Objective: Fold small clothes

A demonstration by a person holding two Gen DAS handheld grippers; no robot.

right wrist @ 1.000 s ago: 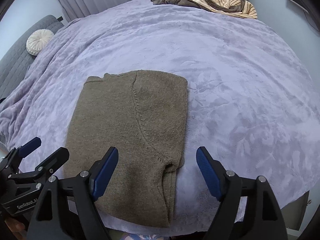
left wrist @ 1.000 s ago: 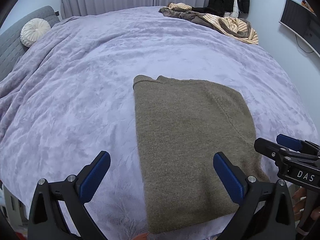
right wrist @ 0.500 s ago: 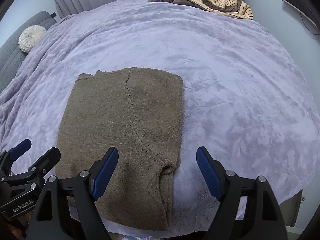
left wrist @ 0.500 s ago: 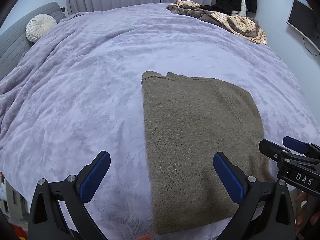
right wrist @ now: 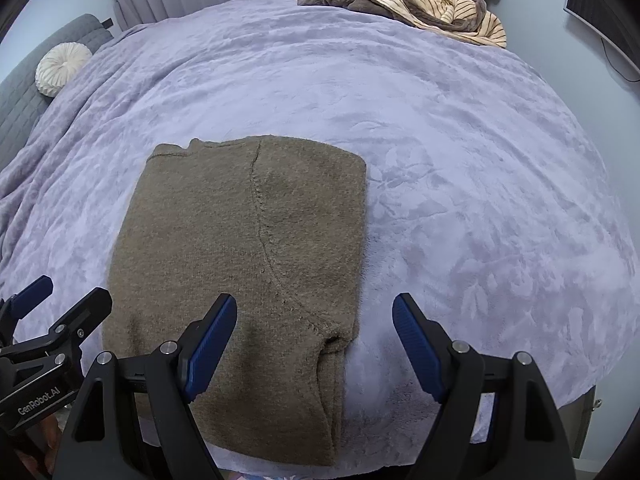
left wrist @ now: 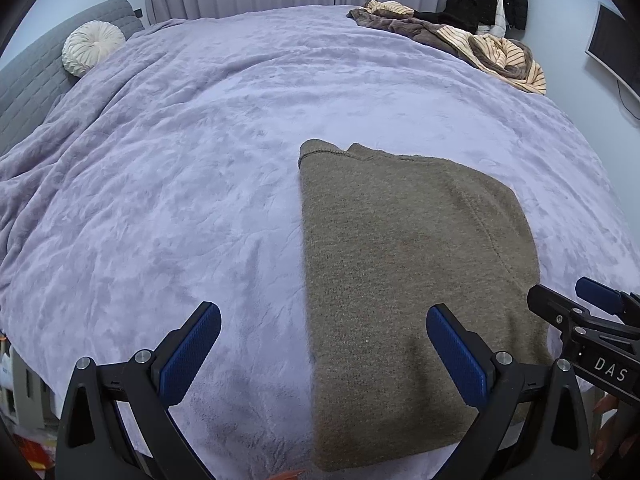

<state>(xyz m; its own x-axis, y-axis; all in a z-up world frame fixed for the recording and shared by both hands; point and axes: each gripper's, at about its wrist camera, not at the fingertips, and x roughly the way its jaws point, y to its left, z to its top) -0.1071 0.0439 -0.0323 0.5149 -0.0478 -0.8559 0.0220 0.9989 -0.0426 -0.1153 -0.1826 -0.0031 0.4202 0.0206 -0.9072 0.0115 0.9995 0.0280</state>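
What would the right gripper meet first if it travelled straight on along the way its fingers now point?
Probably the right edge of the folded brown sweater, lying below and ahead of the open right gripper; depth is unclear, so it might land just beside it on the purple blanket.

The folded olive-brown knitted sweater (left wrist: pixel 404 264) is coarse wool-like cloth, matt and slightly fuzzy, with a raised stitched seam. It lies on a lilac plush blanket (left wrist: pixel 200 184), soft, velvety fleece with a faint sheen and a pressed leaf pattern. The left gripper (left wrist: pixel 322 354) and right gripper (right wrist: pixel 314 348) have matt black plastic frames with small shiny metal bolts; their fingers (left wrist: pixel 454 354) carry blue rubbery pads with a fine ribbed texture. A round cream pleated cushion (left wrist: pixel 93 47) is smooth cloth against a grey quilted fabric headboard (left wrist: pixel 28 92). The striped crumpled garments (right wrist: pixel 436 8) look like thin soft cloth.
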